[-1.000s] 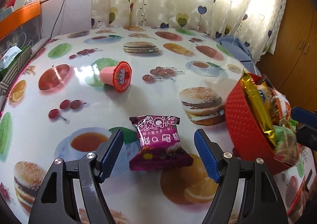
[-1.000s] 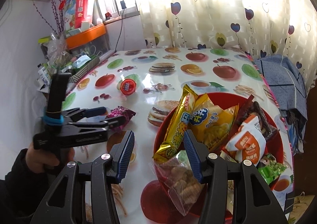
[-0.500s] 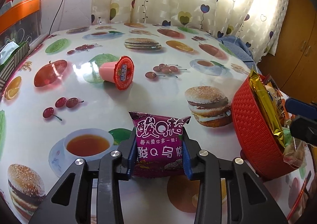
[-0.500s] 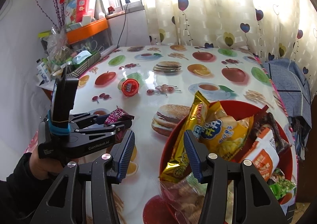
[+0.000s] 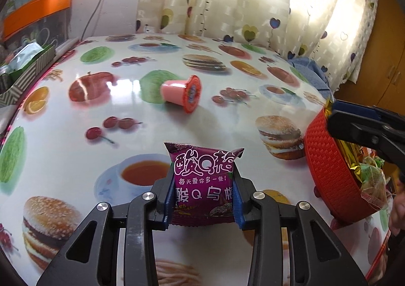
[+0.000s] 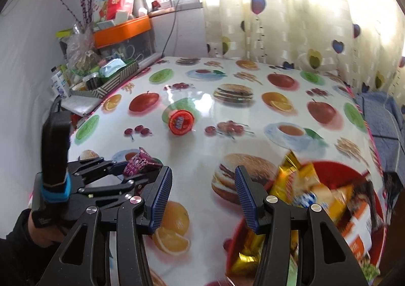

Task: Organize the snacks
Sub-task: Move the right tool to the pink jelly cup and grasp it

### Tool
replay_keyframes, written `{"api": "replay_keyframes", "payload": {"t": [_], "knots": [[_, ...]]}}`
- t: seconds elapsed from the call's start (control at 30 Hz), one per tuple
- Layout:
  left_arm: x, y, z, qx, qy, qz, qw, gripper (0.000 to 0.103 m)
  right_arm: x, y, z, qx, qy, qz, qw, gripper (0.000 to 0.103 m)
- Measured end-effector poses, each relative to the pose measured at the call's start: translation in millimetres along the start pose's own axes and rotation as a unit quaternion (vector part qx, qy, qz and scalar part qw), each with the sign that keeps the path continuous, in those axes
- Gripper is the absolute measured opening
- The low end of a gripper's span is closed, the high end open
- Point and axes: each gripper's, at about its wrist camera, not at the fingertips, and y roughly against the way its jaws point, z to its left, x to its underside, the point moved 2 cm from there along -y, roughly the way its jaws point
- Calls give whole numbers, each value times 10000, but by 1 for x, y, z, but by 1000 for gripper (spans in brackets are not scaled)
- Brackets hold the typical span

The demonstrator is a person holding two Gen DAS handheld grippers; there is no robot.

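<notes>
At the left edge, a striped tray and an orange-lidded box stand by the white wall; heart-print curtains hang behind the table, whose glossy cloth shows fruit, burgers and teacups. A pink jelly cup lies on its side mid-table, and a red basket of snacks sits at the right. A second ago the purple packet lay flat between wide-open fingers; now it stands up off the cloth. The left gripper has just been closing and its blue pads clamp the packet's two sides. The right gripper hangs half open and empty, near the basket's rim, well right of the packet.
</notes>
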Motion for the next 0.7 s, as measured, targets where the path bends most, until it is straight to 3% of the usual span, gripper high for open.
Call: {"api": "replay_keyframes", "payload": {"t": [0.37, 0.7], "knots": [[0, 13, 28, -118, 291, -100, 9995, 38, -46, -73, 35, -333, 1053, 636, 9918, 51], [3, 13, 41, -56, 452, -91, 9989, 38, -76, -140, 35, -622, 1466, 1283, 9789, 53]]}}
